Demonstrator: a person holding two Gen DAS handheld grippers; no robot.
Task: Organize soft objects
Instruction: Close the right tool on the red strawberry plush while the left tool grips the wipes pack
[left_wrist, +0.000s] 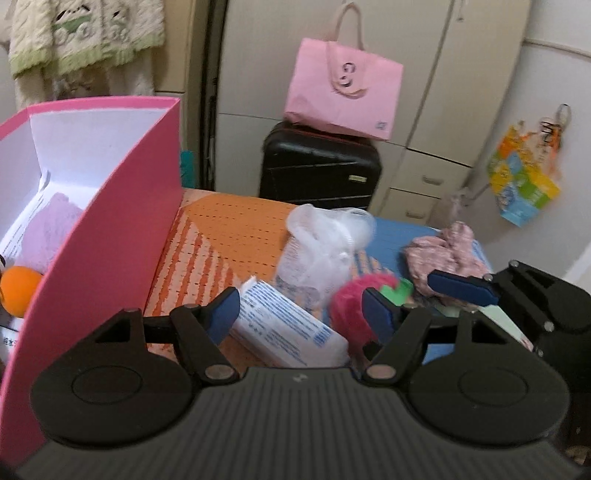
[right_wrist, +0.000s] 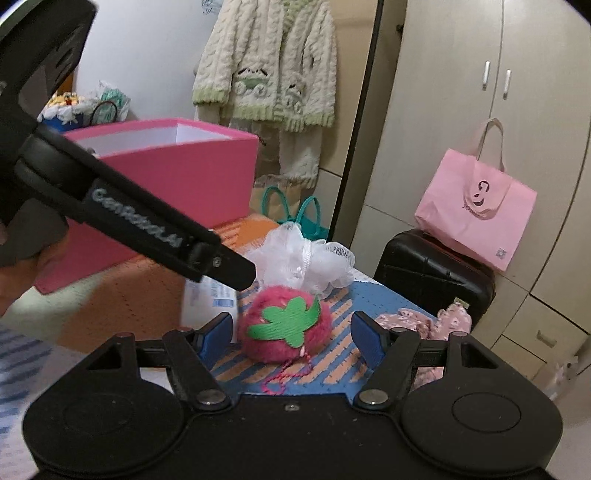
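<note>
1. Both claws gape, nothing gripped: left claw (left_wrist: 301, 314) above a white packet (left_wrist: 291, 330), right claw (right_wrist: 291, 334) around the pink strawberry plush (right_wrist: 282, 328), pads not touching
2. Pink box (left_wrist: 110, 236) walls off the left; white mesh puff (right_wrist: 306, 258) sits behind
3. Patterned mat (left_wrist: 225, 236); wardrobe (right_wrist: 461, 110) beyond

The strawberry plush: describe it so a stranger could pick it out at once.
Find the big pink box on the orange and blue striped mat. To the right of the box sits a white mesh pouf, and just in front of that lies the strawberry plush. It is the only round, fuzzy, deep pink thing there, with a flat green leaf patch on top and a pink string.
</note>
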